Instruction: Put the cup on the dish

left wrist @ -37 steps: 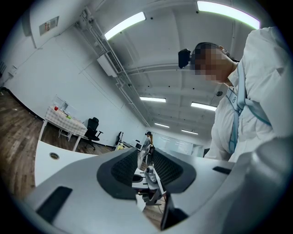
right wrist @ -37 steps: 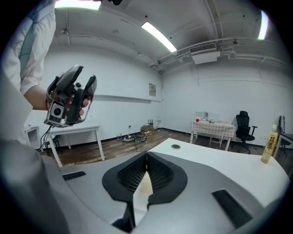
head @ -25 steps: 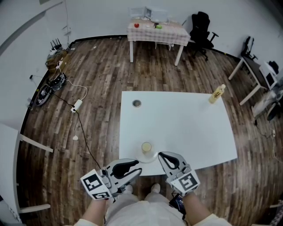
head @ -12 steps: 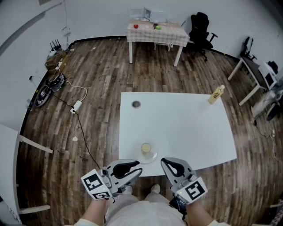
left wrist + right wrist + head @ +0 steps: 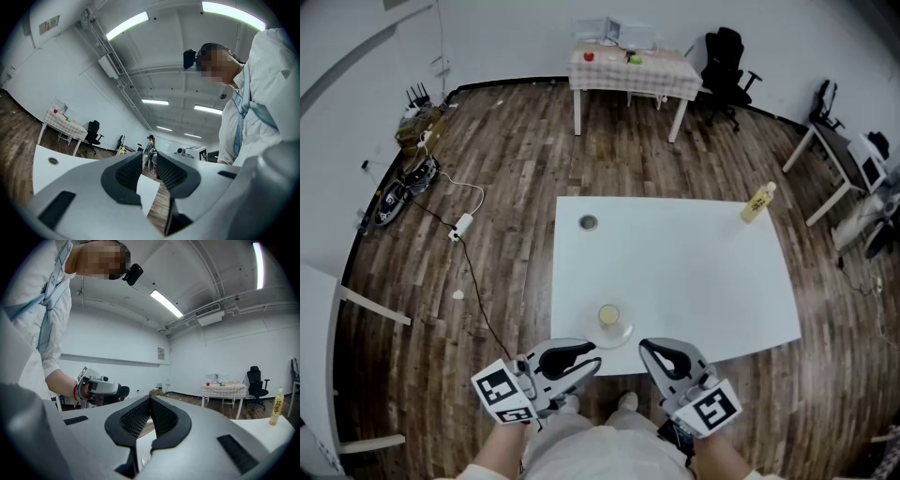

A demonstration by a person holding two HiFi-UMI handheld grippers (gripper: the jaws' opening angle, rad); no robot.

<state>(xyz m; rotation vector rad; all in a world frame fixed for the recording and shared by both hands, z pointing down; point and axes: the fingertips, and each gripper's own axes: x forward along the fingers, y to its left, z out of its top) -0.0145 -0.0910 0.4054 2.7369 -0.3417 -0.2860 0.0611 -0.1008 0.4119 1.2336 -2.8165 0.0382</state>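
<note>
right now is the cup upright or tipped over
Upright. In the head view the cup stands on the dish with its round open mouth facing up.

You've drawn your right gripper [image 5: 647, 348] back from the dish [image 5: 623, 335], toward the bottom of the frame; a clear gap now separates them.

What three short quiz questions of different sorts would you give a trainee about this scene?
1. True or false: the cup stands on the dish.
2. On the white table, the yellow bottle stands at: A the near left corner; B the far right corner; C the middle.
3. Fill in: the right gripper is ____ (open or shut), with nothing held.

Key: 1 true; 2 B; 3 shut.
</note>
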